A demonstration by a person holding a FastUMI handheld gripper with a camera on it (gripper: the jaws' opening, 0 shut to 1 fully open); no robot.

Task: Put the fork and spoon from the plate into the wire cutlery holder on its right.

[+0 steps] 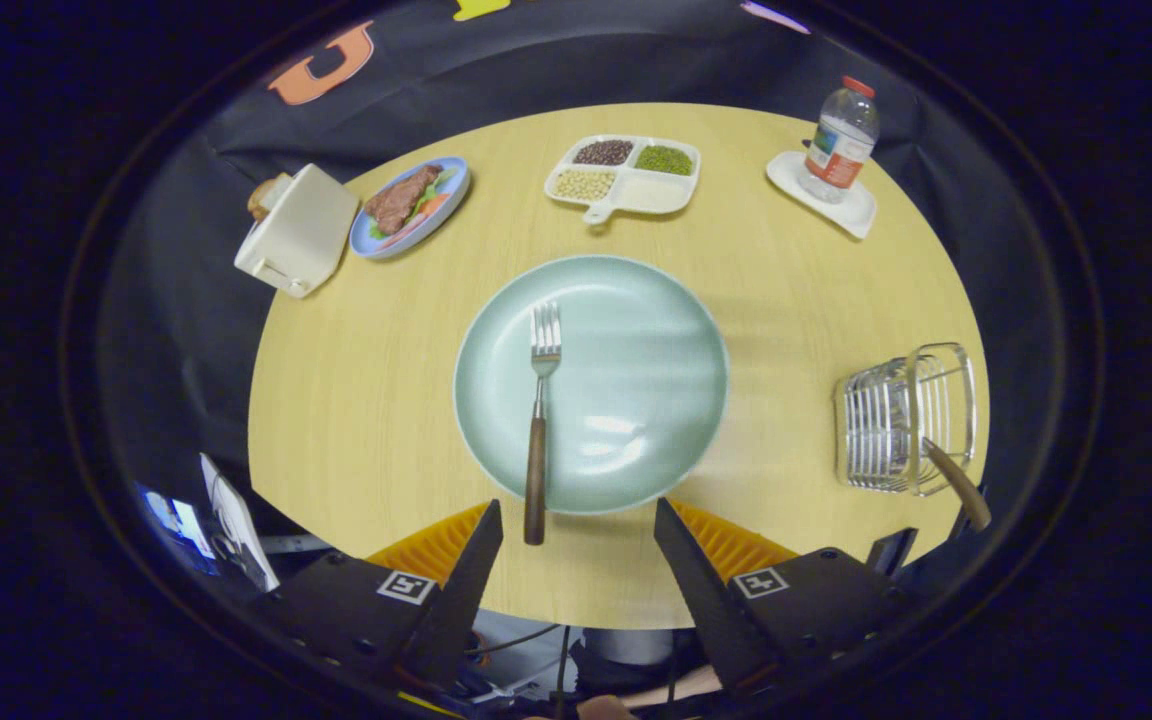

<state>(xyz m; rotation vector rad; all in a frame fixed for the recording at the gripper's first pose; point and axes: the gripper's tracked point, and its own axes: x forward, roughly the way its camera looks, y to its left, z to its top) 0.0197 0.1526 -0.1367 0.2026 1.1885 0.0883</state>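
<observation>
The gripper has its two fingers spread wide apart, holding nothing. They sit above the near edge of the round wooden table.

Just ahead of the fingers is a big pale green plate. A fork lies on its left half. The prongs point away from the fingers. The brown handle sticks out over the plate's near rim, and its end comes between the fingertips, closer to the left one.

The wire cutlery holder stands to the right of the plate, well apart from it. A brown handle leans out of it toward the near side. It may be the spoon, but its other end is hidden inside the wires.

At the far side there is a water bottle with a red cap on a small white tray. Its label is too small to read. Next comes a white dish with four parts holding beans and grains, then a blue plate with meat, then a white toaster. Something brown peeks out behind the toaster, mostly hidden.

Each finger base has a small square black-and-white marker.
</observation>
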